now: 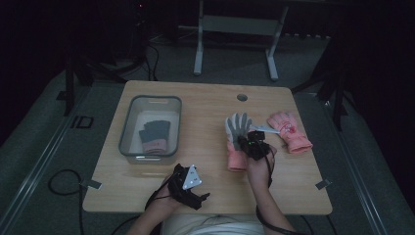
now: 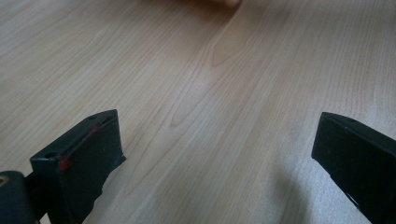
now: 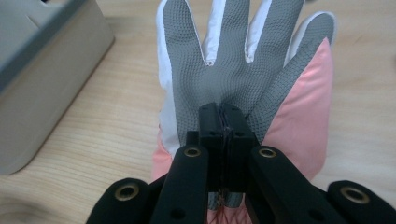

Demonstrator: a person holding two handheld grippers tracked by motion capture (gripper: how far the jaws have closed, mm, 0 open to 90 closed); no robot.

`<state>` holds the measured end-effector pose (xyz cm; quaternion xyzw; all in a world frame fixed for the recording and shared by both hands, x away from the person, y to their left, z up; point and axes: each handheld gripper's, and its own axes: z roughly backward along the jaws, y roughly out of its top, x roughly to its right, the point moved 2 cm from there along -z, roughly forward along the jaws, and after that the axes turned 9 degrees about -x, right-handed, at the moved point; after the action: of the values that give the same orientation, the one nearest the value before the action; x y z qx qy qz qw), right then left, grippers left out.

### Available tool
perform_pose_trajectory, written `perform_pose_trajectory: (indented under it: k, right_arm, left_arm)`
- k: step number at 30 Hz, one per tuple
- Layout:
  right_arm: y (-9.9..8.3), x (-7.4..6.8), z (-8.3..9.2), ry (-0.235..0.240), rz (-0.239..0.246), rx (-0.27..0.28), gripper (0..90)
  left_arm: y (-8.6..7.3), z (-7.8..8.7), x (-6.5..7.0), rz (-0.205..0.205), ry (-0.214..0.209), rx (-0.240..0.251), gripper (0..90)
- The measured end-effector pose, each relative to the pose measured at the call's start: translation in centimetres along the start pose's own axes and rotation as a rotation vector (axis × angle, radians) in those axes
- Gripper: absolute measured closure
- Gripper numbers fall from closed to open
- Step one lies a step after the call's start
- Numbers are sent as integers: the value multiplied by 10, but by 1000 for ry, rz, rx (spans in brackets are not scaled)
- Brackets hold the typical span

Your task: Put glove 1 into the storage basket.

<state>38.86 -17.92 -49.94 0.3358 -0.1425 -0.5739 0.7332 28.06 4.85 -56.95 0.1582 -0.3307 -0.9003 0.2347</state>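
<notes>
A glove with a grey palm and pink cuff (image 1: pixel 237 128) lies palm up, fingers pointing away, right of the table's middle. My right gripper (image 1: pixel 247 141) is shut on its palm; in the right gripper view the jaws (image 3: pixel 226 122) are pressed together with grey fabric of the glove (image 3: pixel 233 60) pinched between them. My left gripper (image 1: pixel 199 197) rests near the front edge, and in the left gripper view it (image 2: pixel 217 149) stands open over bare wood with nothing between its fingers.
A second pink glove (image 1: pixel 289 131) lies to the right of the held one. A grey bin (image 1: pixel 128 122) at the left holds another grey and pink glove (image 1: pixel 155 136); its wall (image 3: pixel 42 70) is close on the left in the right gripper view.
</notes>
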Motion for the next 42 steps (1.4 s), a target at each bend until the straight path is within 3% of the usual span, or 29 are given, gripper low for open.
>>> perform_pose_trajectory:
  k: [5, 6, 8, 17, 19, 27, 30, 31, 33, 35, 37, 39, 40, 41, 42]
  right_arm:
    - [-5, -7, -20, -4, 5, -22, 885]
    - [-6, -8, -24, -8, 13, -27, 884]
    - [-4, -11, -36, -17, 15, -42, 884]
    - [11, -14, -55, -25, 7, -71, 879]
    - [11, -14, -67, -7, 10, -105, 872]
    - [11, -12, -75, -5, -3, -112, 839]
    - [12, -13, -73, 1, -1, -105, 789]
    - [16, -12, -61, 27, 43, -75, 715]
    - [18, -10, -55, 36, 58, -63, 712]
    - [23, 1, -34, 58, 90, -13, 694]
    - [27, 11, -18, 44, 131, 14, 685]
    - [30, 24, -5, 62, 186, 30, 675]
    - [30, 24, -5, 62, 186, 30, 675]
    - [31, 39, 4, 18, 235, 32, 677]
    - [31, 39, 4, 18, 235, 32, 677]
  left_arm:
    - [0, -2, 1, -15, 16, -6, 14]
    - [0, -2, 1, -5, -1, -8, 14]
    - [-1, -2, 1, 0, -7, -7, 14]
    - [-2, -1, -1, 10, -2, 5, 14]
    - [-2, -1, -1, 12, -3, 7, 14]
    - [-3, -2, -1, 16, -14, 5, 14]
    - [-3, -2, -1, 12, -12, 5, 14]
    - [-3, -1, -1, 15, -14, 9, 14]
    - [-3, -1, -2, 20, -18, 14, 14]
    - [-3, 0, -2, 27, -27, 19, 14]
    - [-3, -1, -2, 23, -24, 10, 14]
    - [-2, -2, -1, 20, -23, 10, 14]
    - [-2, -1, -1, 19, -22, 13, 14]
    - [-2, -1, -1, 18, -20, 14, 14]
    - [-2, -1, -1, 17, -17, 13, 14]
